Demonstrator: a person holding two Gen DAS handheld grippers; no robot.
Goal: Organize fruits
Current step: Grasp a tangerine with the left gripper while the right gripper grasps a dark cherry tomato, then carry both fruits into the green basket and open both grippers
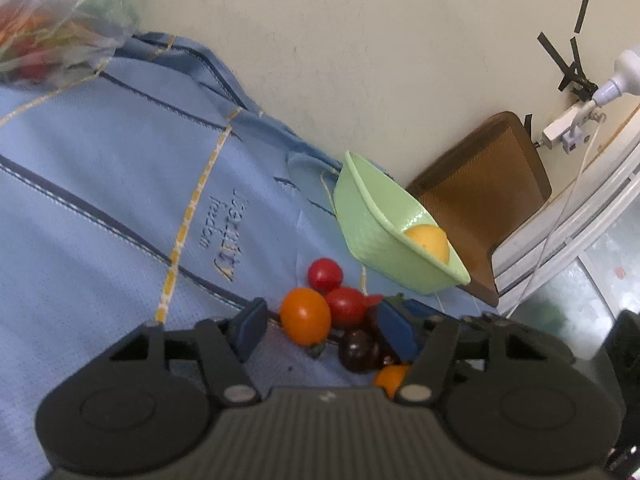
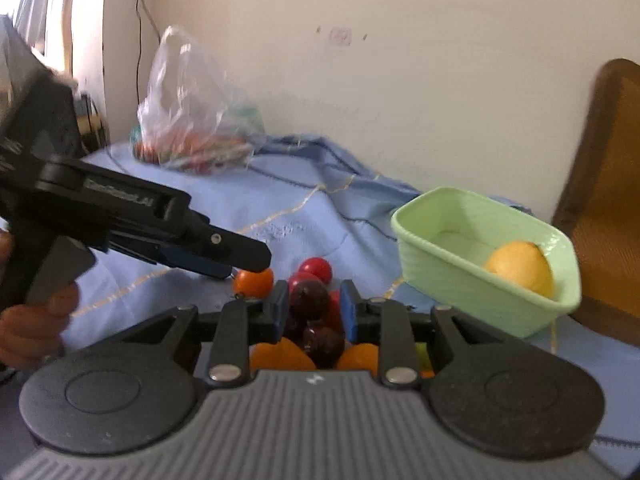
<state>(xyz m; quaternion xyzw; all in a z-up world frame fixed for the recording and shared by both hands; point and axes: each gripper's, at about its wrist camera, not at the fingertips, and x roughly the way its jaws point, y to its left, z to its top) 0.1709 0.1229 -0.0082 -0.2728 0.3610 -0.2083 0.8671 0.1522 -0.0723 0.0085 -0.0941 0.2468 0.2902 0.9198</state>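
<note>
A heap of cherry tomatoes lies on the blue cloth (image 1: 100,160). My left gripper (image 1: 324,330) stands open around part of the heap. An orange tomato (image 1: 306,316), a red one (image 1: 346,306) and a dark one (image 1: 360,350) sit between its blue pads, with a gap at the left pad. Another red tomato (image 1: 325,274) lies just beyond. My right gripper (image 2: 314,312) is shut on a dark purple tomato (image 2: 310,300), with more orange and dark tomatoes below it. The left gripper (image 2: 256,260) reaches in over an orange tomato (image 2: 254,282). A green bowl (image 1: 372,216) (image 2: 440,280) holds one yellow fruit (image 1: 430,240) (image 2: 520,268).
A clear plastic bag (image 1: 48,32) (image 2: 192,120) with more produce sits at the far end of the cloth by the wall. A brown chair back (image 1: 480,200) (image 2: 608,200) stands just behind the bowl. A person's hand (image 2: 32,328) holds the left gripper's handle.
</note>
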